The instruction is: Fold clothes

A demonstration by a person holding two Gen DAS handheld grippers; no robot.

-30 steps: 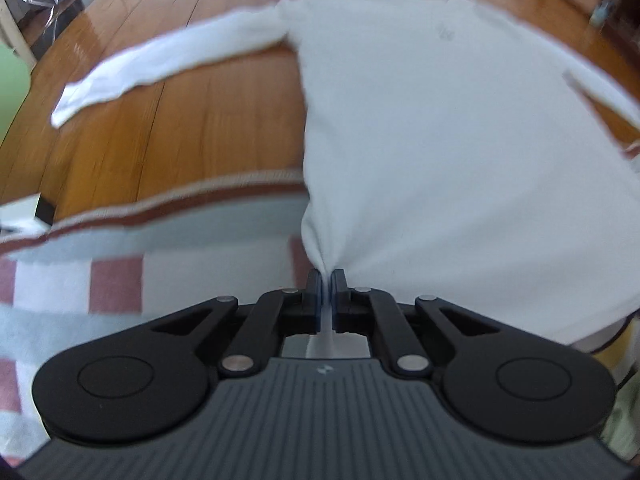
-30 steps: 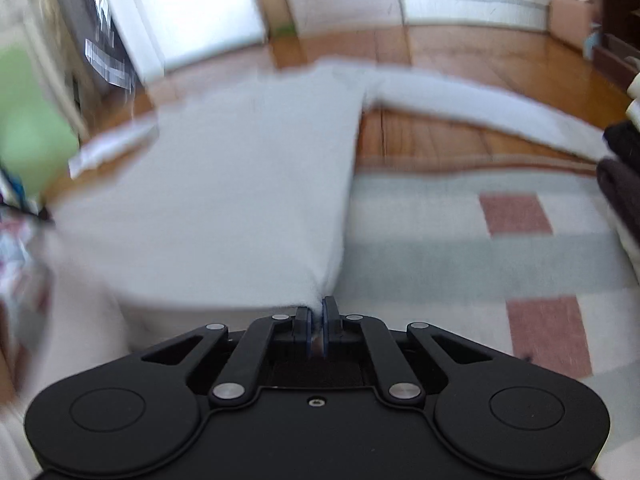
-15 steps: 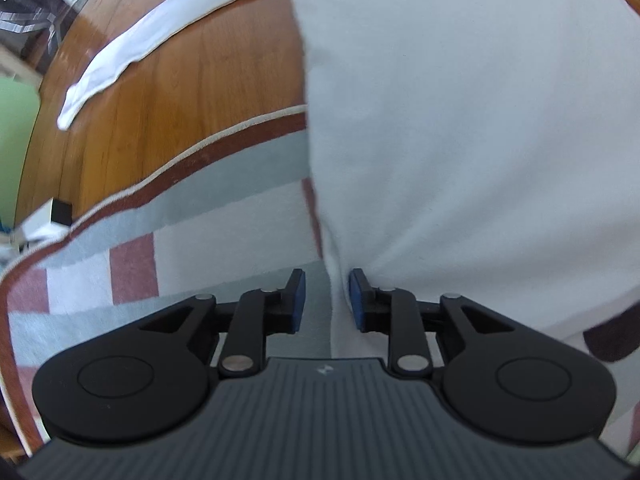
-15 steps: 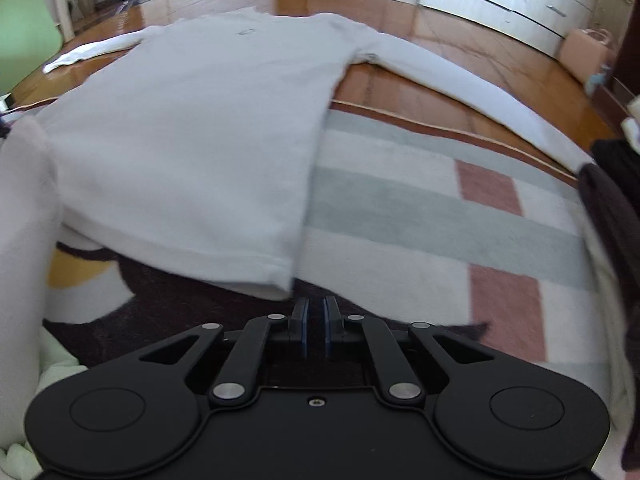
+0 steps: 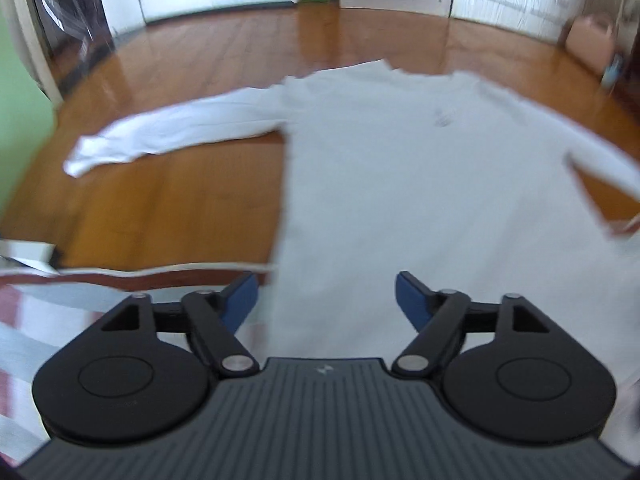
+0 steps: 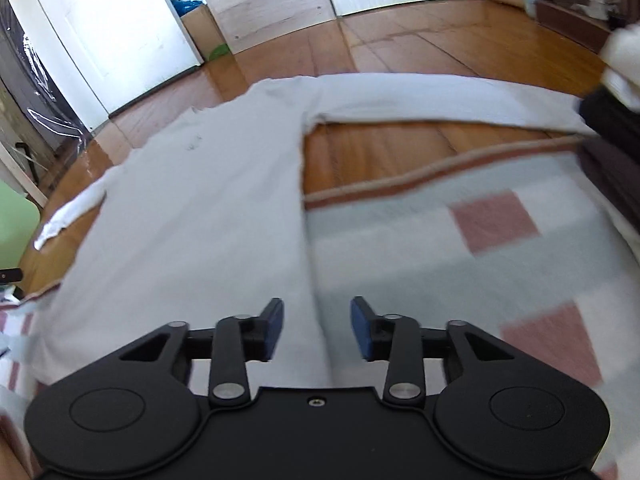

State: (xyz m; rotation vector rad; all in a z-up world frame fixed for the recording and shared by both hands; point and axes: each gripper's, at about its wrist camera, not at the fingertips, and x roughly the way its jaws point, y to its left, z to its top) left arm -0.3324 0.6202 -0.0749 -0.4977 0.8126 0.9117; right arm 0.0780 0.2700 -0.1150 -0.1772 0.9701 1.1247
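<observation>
White long-sleeved cotton shirt (image 5: 400,184) lying spread flat | left gripper (image 5: 326,294), right gripper (image 6: 317,328) opening, pinching nothing | step: releasing hem | next: likely gripping a sleeve.

Long-sleeved shirt (image 5: 400,184): plain white, one small dark grey mark on the chest, upper centre of the left wrist view; wooden floor (image 5: 160,200) under it glossy orange-brown. Rug (image 6: 460,248), lower right of the right wrist view: checked in pale grey-blue, white and dusty pink squares, edged with a brown band and a cream border. Left gripper (image 5: 326,300) and right gripper (image 6: 317,328): black bodies, blue finger pads (image 6: 273,326); green panel (image 5: 20,140) at left edge, white door (image 6: 108,40) upper left, dark garment (image 6: 612,152) at right edge.
</observation>
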